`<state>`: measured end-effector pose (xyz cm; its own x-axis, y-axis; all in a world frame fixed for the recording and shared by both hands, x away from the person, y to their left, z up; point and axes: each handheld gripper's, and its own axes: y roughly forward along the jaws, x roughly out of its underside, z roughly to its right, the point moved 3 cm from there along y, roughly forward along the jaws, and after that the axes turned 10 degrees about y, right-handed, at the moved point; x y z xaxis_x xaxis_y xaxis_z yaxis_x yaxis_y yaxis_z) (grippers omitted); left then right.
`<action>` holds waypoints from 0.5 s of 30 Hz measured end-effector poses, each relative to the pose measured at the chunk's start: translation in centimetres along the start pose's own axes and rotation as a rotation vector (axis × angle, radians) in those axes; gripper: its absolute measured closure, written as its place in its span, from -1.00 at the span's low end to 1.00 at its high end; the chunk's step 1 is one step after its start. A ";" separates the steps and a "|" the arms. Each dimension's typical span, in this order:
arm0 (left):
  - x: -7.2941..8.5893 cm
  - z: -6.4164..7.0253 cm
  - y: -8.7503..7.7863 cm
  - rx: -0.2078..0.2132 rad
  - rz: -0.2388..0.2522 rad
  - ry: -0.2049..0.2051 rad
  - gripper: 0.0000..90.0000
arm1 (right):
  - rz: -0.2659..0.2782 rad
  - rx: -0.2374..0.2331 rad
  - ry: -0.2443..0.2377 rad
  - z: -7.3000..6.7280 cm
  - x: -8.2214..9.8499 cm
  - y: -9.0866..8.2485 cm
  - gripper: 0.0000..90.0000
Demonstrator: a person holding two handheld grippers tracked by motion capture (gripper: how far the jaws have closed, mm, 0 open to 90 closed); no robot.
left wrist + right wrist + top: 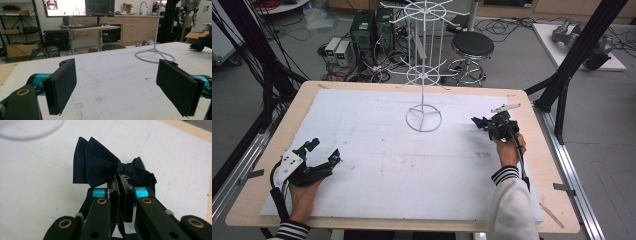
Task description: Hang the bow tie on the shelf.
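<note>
A dark navy bow tie (96,168) lies on the white sheet (377,160) at the table's right side. My right gripper (121,181) is shut on its middle band, and one wing fans out to the left beyond the jaws. From above, the right gripper (488,125) points left with the bow tie (478,122) at its tip. My left gripper (325,151) rests at the near left with its jaws wide apart. Its two black pads (62,83) have only the bare sheet between them. Far off to the right in the left gripper view is the dark bow tie (203,43).
A white wire display stand (423,119) with a ring base and two spoked tiers rises at the back centre of the sheet; its base (155,55) sits ahead of the left gripper. Black frame posts (573,55) flank the table's right edge. A stool (472,47) stands behind the table.
</note>
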<state>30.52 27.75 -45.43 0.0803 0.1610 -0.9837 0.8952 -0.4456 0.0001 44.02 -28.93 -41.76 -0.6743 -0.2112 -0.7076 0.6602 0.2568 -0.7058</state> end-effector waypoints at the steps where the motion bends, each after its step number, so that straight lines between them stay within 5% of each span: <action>1: 0.0 0.0 0.0 0.000 0.000 0.000 -0.62 | 0.000 0.000 0.000 0.0 0.0 0.0 0.95; 15: 0.0 0.1 0.0 -0.002 0.003 0.000 -0.62 | 0.208 -0.117 0.101 -0.7 -0.6 -2.5 0.95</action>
<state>30.50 27.69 -45.43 0.0831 0.1599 -0.9836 0.8960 -0.4441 0.0035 42.49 -28.78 -39.55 -0.5615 -0.0485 -0.8260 0.7495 0.3932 -0.5326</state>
